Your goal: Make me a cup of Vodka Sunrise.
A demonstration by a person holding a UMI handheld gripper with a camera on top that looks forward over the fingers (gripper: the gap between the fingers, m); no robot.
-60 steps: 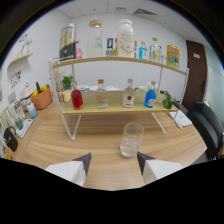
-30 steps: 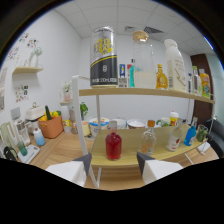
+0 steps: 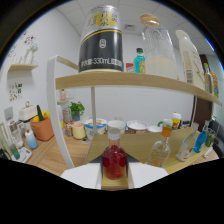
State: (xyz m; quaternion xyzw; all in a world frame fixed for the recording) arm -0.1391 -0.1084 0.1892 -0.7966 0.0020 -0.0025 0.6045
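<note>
A flask of red syrup (image 3: pixel 114 161) stands on the lower shelf (image 3: pixel 150 150), between the spread fingers of the gripper (image 3: pixel 114 176), with a gap at each side. A clear bottle (image 3: pixel 161 152) stands beside it; a black can (image 3: pixel 100 40) sits on the upper shelf (image 3: pixel 125 82).

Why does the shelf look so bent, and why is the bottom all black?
Gripper view: the wide-angle lens bows the shelf and swells the near can. A black ring frames the round picture. The open tongs are in shadow below, the red bottle between their pale tips. Everything looks slightly soft.
</note>
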